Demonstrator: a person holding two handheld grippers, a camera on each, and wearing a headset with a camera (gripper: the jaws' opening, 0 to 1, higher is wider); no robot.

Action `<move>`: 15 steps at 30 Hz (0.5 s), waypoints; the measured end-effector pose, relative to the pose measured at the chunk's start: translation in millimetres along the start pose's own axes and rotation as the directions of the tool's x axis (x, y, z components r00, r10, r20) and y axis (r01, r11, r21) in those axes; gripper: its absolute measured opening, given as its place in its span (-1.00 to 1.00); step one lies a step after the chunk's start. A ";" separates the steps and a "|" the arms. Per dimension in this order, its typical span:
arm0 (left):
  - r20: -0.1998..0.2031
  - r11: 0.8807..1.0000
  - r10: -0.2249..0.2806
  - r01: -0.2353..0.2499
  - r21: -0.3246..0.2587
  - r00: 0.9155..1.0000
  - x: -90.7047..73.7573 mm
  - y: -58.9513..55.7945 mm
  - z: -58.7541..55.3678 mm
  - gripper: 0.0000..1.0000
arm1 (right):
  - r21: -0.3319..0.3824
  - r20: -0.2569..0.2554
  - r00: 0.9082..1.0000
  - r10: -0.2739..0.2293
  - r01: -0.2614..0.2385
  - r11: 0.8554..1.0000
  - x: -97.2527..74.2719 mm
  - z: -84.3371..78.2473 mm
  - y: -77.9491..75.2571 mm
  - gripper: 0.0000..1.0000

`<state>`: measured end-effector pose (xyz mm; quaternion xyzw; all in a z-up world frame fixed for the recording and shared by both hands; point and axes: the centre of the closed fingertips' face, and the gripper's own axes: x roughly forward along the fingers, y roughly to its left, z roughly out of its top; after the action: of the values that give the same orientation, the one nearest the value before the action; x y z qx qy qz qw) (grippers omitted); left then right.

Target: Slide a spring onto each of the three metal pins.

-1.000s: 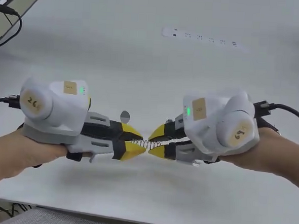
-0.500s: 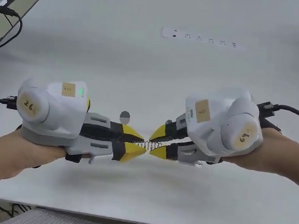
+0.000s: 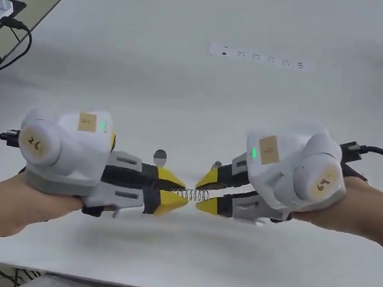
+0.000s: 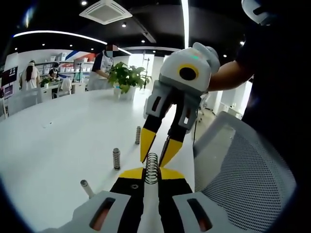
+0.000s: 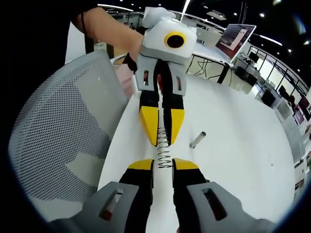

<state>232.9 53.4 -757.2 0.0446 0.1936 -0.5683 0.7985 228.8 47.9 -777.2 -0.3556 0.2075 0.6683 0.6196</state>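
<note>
Head view: white-bodied left gripper (image 3: pixel 186 193) and white-bodied right gripper (image 3: pixel 199 195), both with black yellow-tipped jaws, sit tip to tip in the air above the plain white workbench top (image 3: pixel 182 91). A thin coiled steel-wire spring (image 3: pixel 195 195) lies level between the two sets of tips, clear of the bench

Left gripper view: own jaws are drawn in tight on one end of the spring (image 4: pixel 152 168), with the coil pinched between the yellow tips, so the left claw is clamped on it. The right gripper (image 4: pixel 154 161) comes in from above and its tips straddle the coil's other end

Right gripper view: the spring (image 5: pixel 164 148) runs from the left gripper (image 5: pixel 163 127) down into the gap between own jaws. That gap is narrow, barely wider than the coil. Can't tell whether the right claw is pinching it or just sitting round it

On the bench past the tips, left gripper view: a short sleeved pin (image 4: pixel 116 158) of metal wearing a spring, a second sleeved pin (image 4: pixel 138 135) further off, and a bare metal pin (image 4: pixel 86 188) nearest the camera. All three stand apart from the held spring. The bare metal pin (image 5: pixel 197 140) also shows in the right gripper view, just to the side of the left gripper's tips

A long white power strip (image 3: pixel 262 57) lies at the far side of the bench. A grey mesh chair back (image 4: pixel 243 160) stands at the near edge
</note>
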 end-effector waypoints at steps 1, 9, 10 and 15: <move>0.000 1.000 -0.001 0.001 -0.001 1.000 -0.2 0.1 0.1 -0.96 | 0.002 -0.002 1.000 0.001 -0.001 1.000 -0.5 -1.3 0.4 -0.76; 0.001 1.000 -0.009 0.009 0.001 1.000 -0.1 -1.3 2.5 -0.96 | 0.022 0.028 1.000 -0.007 0.006 1.000 -4.8 0.8 -1.2 -0.85; 0.004 1.000 -0.011 0.011 0.001 1.000 -0.5 -1.7 2.9 -0.96 | 0.009 0.034 0.999 -0.006 0.006 1.000 -5.8 1.8 -0.4 -0.86; 0.015 1.000 -0.015 0.015 -0.002 1.000 -1.9 -3.3 2.6 -0.96 | 0.020 0.058 0.998 -0.012 0.011 1.000 -12.2 7.8 -1.6 -0.88</move>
<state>230.0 53.2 -753.7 0.0382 0.1887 -0.5745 0.7955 228.5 45.4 -762.8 -0.3311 0.1937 0.6728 0.6326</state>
